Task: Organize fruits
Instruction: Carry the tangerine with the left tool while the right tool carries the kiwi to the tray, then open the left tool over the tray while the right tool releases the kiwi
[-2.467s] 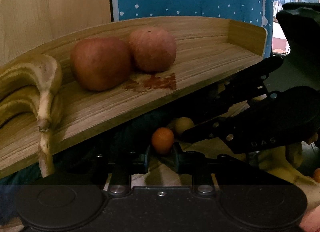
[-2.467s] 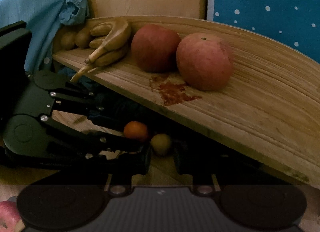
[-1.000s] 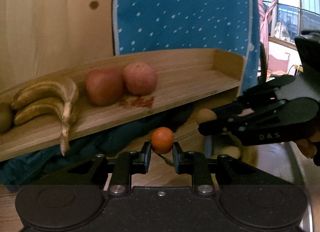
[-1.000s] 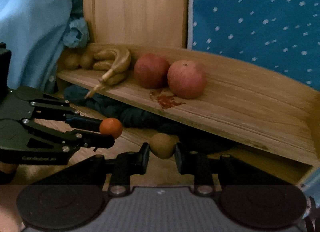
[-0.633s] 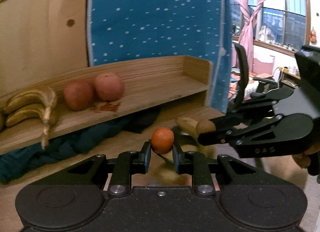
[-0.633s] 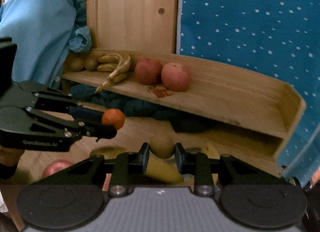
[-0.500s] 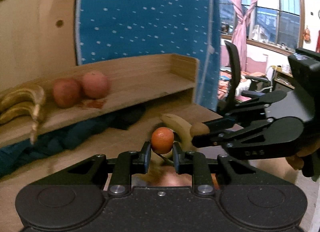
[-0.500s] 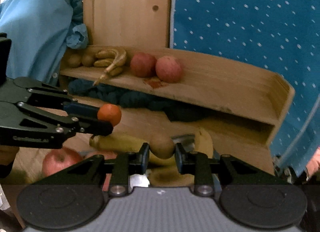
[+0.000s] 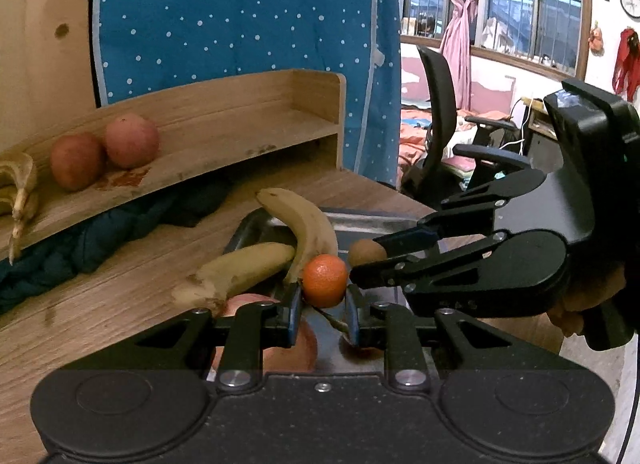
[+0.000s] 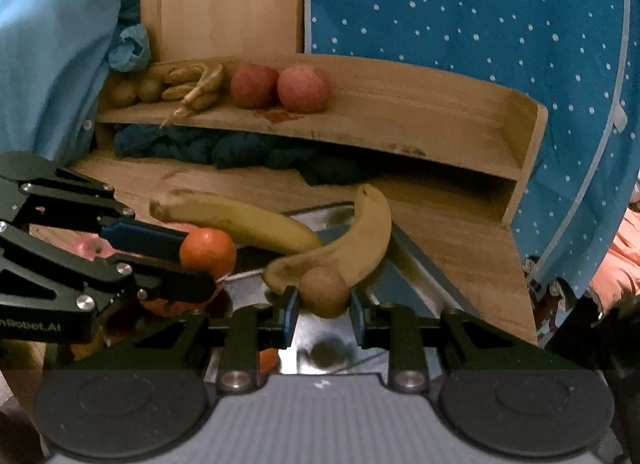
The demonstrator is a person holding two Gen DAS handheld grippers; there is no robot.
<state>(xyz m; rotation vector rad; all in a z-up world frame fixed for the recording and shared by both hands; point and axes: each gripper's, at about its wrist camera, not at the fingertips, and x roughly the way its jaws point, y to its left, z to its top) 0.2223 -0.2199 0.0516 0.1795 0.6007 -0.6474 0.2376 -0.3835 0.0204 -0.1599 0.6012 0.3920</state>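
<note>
left wrist view: metal tray [image 9: 360, 220] holds two bananas [image 9: 308, 232] — apple [image 9: 280, 338].

Banana bunch [image 9: 18, 184] cut off by left edge of left wrist frame. Apple [image 9: 266, 338] at bottom centre mostly hidden behind left gripper [image 9: 323, 310] fingers. Metal tray [image 10: 412, 260] largely covered by bananas [image 10: 248, 222] and gripper bodies. Small brown fruits [image 10: 134, 90] upper left of right wrist frame too blurred to identify.
</note>
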